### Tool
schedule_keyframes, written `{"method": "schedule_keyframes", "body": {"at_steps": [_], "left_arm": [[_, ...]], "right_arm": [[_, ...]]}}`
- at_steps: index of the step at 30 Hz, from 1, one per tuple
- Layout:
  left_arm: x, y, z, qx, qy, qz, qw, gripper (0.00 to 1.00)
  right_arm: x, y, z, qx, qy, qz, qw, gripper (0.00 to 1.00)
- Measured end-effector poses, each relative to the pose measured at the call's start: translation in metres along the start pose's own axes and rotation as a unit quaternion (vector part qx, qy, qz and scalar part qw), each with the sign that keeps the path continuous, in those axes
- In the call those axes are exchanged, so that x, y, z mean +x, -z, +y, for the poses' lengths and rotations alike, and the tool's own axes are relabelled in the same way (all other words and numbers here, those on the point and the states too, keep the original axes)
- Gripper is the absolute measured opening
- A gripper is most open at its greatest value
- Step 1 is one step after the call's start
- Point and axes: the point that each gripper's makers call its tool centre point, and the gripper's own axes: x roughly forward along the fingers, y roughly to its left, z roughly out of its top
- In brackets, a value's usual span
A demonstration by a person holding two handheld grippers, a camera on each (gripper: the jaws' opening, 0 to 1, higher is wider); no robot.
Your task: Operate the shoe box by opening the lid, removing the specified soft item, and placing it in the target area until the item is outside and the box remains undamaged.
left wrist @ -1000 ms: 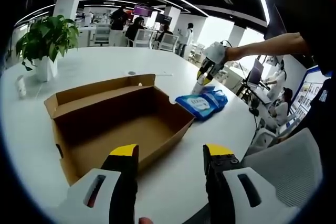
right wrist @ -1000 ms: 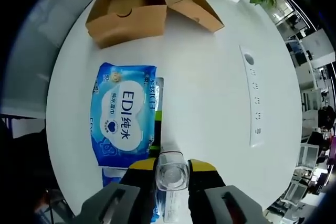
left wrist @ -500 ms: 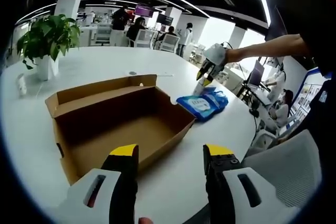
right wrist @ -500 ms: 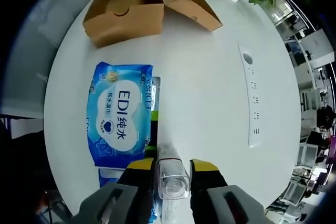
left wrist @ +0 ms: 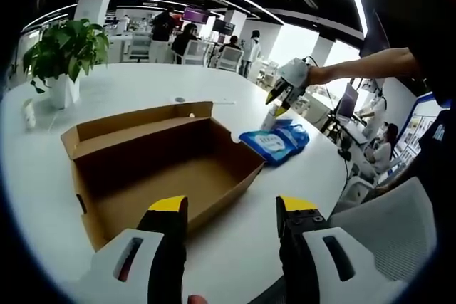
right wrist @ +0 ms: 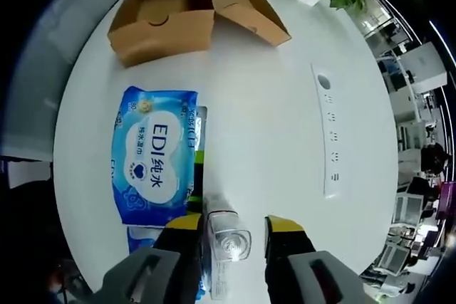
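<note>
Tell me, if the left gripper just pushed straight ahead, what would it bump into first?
Probably the near wall of the open box, which lies right ahead of the left gripper on the table. Depth is hard to judge, so it might pass over the rim instead.

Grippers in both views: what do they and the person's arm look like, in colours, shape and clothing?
The left gripper has two blocky black jaws capped with yellow tips, rising from pale grey-white housings with slot-shaped openings. The right gripper is built the same way: black jaws, yellow tips, grey housings. In the left gripper view the right gripper appears white with yellow-tipped jaws, on an arm bare to a dark short sleeve.
</note>
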Motion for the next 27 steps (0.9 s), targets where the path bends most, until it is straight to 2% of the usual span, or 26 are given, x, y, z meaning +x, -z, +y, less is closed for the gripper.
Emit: {"method": "schedule_keyframes", "body": {"at_steps": [8,15,17,19,22,23,25,27], "left_arm": [[-0.001,-0.002,-0.002,-0.001,0.007,-0.004,1.0,0.51],[-0.001,-0.004,-0.004,0.0,0.017,-0.009,0.9998,0.52],[-0.001,-0.006,-0.005,-0.004,0.02,-0.015,0.9997,0.52],[-0.002,-0.008,-0.007,-0.004,0.021,-0.018,0.9996,0.51],[-0.002,-0.009,-0.007,-0.005,0.022,-0.02,0.9995,0.51],[-0.002,-0.009,-0.008,-0.005,0.023,-0.021,0.9995,0.51],[-0.003,-0.011,-0.009,-0.006,0.024,-0.024,0.9994,0.51],[-0.003,-0.011,-0.009,-0.006,0.024,-0.026,0.9994,0.51]], "right_arm": [[-0.018,-0.004,-0.007,0.034,0.025,-0.021,0.9989,0.33],[-0.032,-0.005,-0.002,0.064,0.028,-0.035,0.997,0.34],[-0.039,-0.008,-0.001,0.083,0.035,-0.047,0.9948,0.34],[-0.046,-0.014,0.001,0.115,0.04,-0.068,0.9902,0.34],[-0.056,-0.022,0.0,0.169,0.051,-0.108,0.9784,0.34],[-0.057,-0.022,0.0,0.175,0.053,-0.112,0.9767,0.34],[-0.063,-0.024,-0.005,0.195,0.08,-0.127,0.9694,0.33],[-0.068,-0.032,-0.002,0.227,0.082,-0.157,0.9578,0.34]]}}
